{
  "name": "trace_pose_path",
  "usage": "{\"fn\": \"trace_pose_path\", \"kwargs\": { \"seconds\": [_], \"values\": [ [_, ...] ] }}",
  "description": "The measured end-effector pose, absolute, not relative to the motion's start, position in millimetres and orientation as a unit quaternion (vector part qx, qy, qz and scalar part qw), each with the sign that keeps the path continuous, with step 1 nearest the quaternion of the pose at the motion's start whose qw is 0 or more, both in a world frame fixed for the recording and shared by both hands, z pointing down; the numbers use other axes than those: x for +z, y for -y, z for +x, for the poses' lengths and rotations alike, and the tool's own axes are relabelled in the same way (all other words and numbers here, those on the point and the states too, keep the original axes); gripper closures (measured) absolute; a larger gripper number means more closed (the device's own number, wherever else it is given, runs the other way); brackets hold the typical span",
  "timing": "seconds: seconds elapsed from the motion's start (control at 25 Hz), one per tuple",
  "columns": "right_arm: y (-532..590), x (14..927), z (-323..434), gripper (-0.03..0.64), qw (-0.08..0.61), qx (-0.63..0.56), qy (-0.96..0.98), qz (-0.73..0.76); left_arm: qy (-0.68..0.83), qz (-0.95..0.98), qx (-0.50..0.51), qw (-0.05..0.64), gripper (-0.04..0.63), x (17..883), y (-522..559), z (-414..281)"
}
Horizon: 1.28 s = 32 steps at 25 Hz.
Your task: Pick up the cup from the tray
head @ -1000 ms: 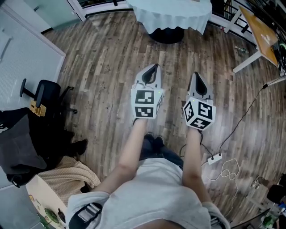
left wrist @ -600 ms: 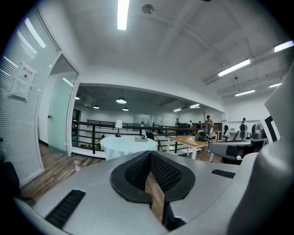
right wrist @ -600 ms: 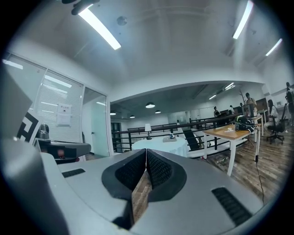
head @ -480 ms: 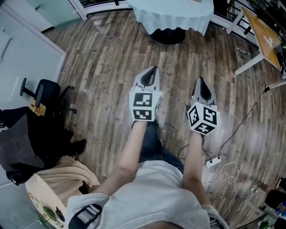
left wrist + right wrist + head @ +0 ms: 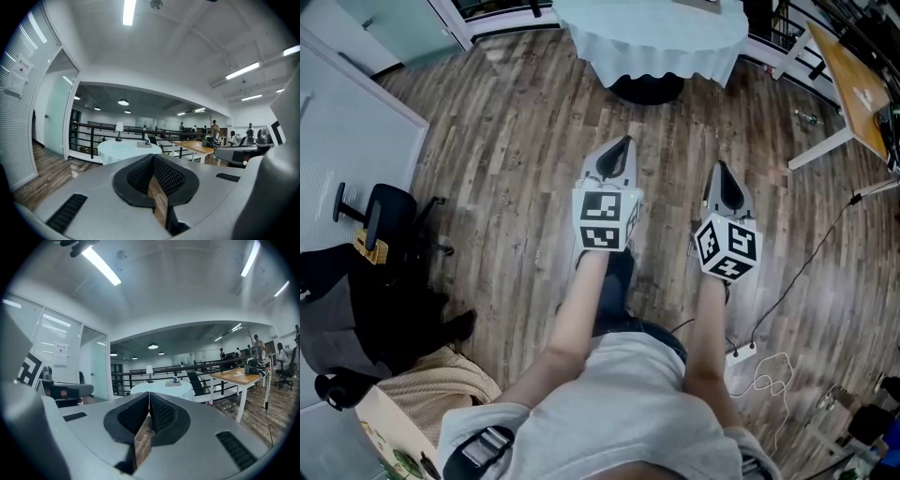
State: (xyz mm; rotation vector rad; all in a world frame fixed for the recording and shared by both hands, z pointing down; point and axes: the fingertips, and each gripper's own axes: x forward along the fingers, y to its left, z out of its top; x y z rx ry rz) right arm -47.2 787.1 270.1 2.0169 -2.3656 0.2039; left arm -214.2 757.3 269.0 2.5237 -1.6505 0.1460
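Note:
The cup [image 5: 147,141] is a small dark-and-white thing standing on a flat tray [image 5: 143,145] on a round table with a pale cloth [image 5: 123,151], far ahead in the left gripper view. The right gripper view shows the same cup [image 5: 176,379], tray [image 5: 174,384] and table [image 5: 161,389]. In the head view the table [image 5: 649,33] lies at the top edge. My left gripper [image 5: 623,141] and right gripper [image 5: 718,166] are held side by side over the wood floor, well short of the table. Both are shut, with nothing between their jaws.
A table lamp [image 5: 119,131] stands on the round table. A wooden desk [image 5: 855,77] is at the right, an office chair [image 5: 380,211] and a dark bag at the left. A power strip [image 5: 738,353] and cables lie on the floor. Beyond the table runs a railing [image 5: 89,129].
The floor and furniture have slid down and left in the head view as the person moves toward the round table. The right gripper has dropped slightly. Both stay shut.

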Motion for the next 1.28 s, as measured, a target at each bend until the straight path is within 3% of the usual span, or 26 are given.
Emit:
{"fn": "trace_pose_path", "kwargs": {
  "seconds": [0.52,1.28],
  "values": [
    [-605.6,249.2,-51.6,0.607,0.012,0.058,0.757,0.651,0.527,0.847,0.047,0.055,0.589,248.8,-571.2,-200.5],
    [-453.7,281.7,-22.0,0.607,0.025,0.08,0.754,0.652,0.532,0.841,0.064,0.077,0.589,285.7,-424.2,-176.3]
  ]
}}
